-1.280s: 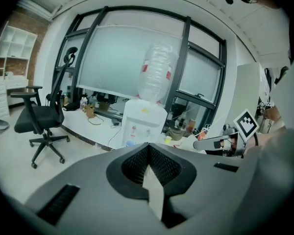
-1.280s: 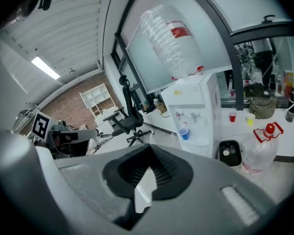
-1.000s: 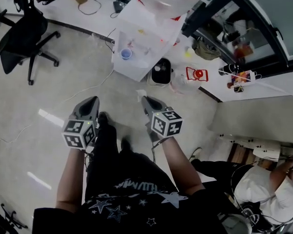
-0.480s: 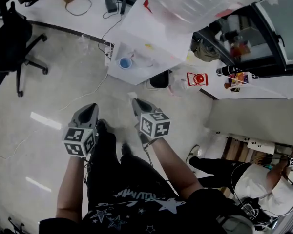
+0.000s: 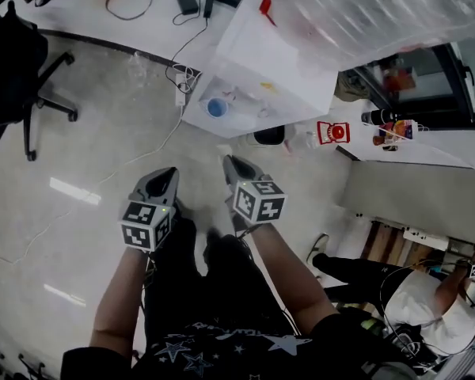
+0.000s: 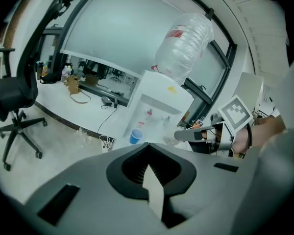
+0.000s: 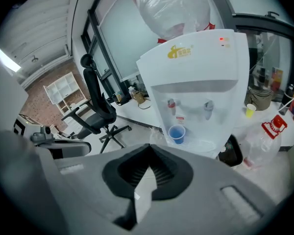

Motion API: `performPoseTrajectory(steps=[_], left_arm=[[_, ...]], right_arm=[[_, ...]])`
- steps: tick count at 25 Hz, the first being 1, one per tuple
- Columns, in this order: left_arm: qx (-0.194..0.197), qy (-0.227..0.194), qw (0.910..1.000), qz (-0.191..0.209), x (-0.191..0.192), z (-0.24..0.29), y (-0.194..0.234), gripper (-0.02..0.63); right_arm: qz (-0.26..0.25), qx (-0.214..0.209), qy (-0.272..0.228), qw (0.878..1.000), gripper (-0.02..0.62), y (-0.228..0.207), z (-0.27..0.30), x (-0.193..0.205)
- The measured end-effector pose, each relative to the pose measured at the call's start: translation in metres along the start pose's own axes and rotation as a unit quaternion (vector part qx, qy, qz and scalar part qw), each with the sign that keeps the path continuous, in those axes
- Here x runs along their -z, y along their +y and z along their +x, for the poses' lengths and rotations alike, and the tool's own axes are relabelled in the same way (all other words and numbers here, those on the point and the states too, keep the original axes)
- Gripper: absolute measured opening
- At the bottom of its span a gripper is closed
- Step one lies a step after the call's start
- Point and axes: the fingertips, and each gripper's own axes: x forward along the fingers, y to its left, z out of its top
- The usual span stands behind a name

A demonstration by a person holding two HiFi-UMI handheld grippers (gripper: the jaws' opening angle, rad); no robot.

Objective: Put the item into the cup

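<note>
Right gripper: fingers closed on a small white item, which sticks out past the fingertips.
Left gripper: fingers together. A pale sliver shows in the slit between them; I cannot tell whether it is a thing or the floor beyond.
Blue cup: upright, mouth up, on the drip tray of the water dispenser, under its taps.
Item to cup: the cup lies farther off, almost straight ahead of the right fingers and a touch to their left, well apart from them.
Nearer hand: the right, which also carries the item.
Next move, as I judge it: carry the right gripper forward and over the cup's mouth, keeping below the taps, then open the fingers.
</note>
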Motion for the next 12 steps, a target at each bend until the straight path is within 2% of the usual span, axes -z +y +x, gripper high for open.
performPoseTrajectory(steps=[4,12], left_arm=[[-0.004,0.0,1.0,0.004,0.0,0.012,0.016,0.006],[-0.039,-0.005,0.999,-0.023,0.009,0.031,0.044,0.006]], right_arm=[[0.015,0.004,-0.005,1.0,0.0,-0.011,0.02,0.0],[0.017,0.005,-0.009,1.0,0.002,-0.042,0.06,-0.001]])
